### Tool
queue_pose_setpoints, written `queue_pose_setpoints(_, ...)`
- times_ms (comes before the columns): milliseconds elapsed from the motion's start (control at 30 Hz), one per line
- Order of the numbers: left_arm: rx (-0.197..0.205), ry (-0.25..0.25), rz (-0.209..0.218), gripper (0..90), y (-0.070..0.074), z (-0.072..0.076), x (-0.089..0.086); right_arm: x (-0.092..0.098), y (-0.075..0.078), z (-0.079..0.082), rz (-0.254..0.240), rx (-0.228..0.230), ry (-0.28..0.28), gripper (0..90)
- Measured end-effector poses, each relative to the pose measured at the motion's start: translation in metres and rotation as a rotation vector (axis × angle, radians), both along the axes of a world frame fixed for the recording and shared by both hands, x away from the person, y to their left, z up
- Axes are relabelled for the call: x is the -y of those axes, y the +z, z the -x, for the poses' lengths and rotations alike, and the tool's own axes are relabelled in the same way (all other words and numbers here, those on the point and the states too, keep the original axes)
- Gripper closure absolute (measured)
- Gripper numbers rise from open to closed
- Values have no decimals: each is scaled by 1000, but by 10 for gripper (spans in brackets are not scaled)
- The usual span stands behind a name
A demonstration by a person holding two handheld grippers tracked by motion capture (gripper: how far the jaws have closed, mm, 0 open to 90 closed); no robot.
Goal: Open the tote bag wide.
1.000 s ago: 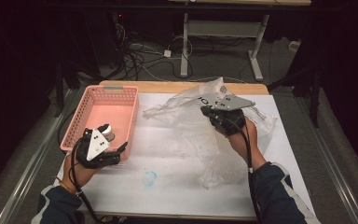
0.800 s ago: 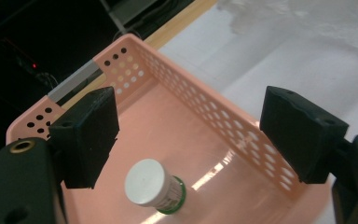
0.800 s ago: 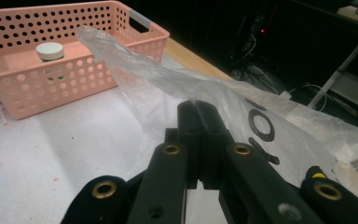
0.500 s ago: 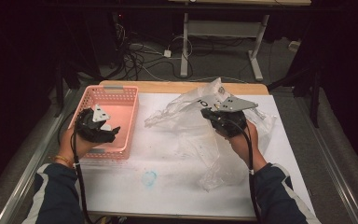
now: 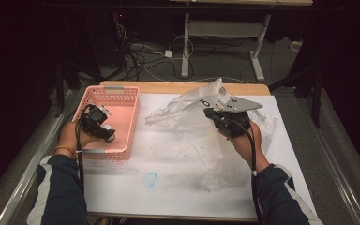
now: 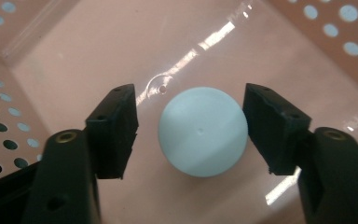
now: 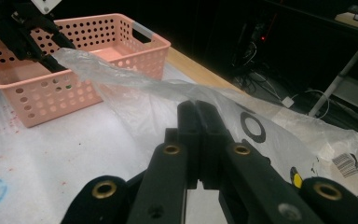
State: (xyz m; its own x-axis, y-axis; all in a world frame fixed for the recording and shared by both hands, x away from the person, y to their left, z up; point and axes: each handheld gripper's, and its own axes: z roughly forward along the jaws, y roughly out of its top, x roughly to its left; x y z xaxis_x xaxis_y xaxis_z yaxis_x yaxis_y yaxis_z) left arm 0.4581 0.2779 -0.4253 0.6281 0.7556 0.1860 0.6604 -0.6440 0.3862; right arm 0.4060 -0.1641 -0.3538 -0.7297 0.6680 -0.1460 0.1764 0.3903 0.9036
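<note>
Inside the pink basket point(image 5: 122, 101) at the table's left side, the left gripper point(image 6: 191, 128) points down at a pale blue ball point(image 6: 203, 132) resting on the basket floor; its jaws have just been closing, yet both pads stand apart from the ball between them. Farther right, the right gripper point(image 7: 199, 140) has its jaws pressed together on a fold of the clear plastic bag point(image 5: 187, 112), which spreads over the white table cover point(image 5: 168, 187).
</note>
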Motion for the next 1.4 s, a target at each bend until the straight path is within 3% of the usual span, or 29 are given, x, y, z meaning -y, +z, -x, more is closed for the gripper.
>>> queue_pose_setpoints(167,-63,-36,-81,443,-7,-5,5,-1,-3,0,11,-7,2,900)
queue_pose_setpoints(267,-60,-38,-81,445,-7,-5,5,-3,-5,0,17,-6,6,900)
queue_pose_setpoints(367,-41,-46,-21,481,-4,-4,2,-4,-7,0,27,-9,10,900)
queue_pose_setpoints(433,-35,-34,-44,482,-4,-4,3,-4,-8,0,28,-9,10,900)
queue_pose_setpoints(667,-19,-31,-54,484,-4,-3,5,-6,-10,0,35,-12,18,900)
queue_pose_setpoints(1000,86,7,-1,485,2,3,3,-3,-10,1,27,1,9,900)
queue_pose_setpoints(1167,161,29,31,486,10,9,4,-2,-10,2,27,7,-3,900)
queue_pose_setpoints(1400,253,8,88,487,23,21,9,-2,-10,3,29,13,-6,900)
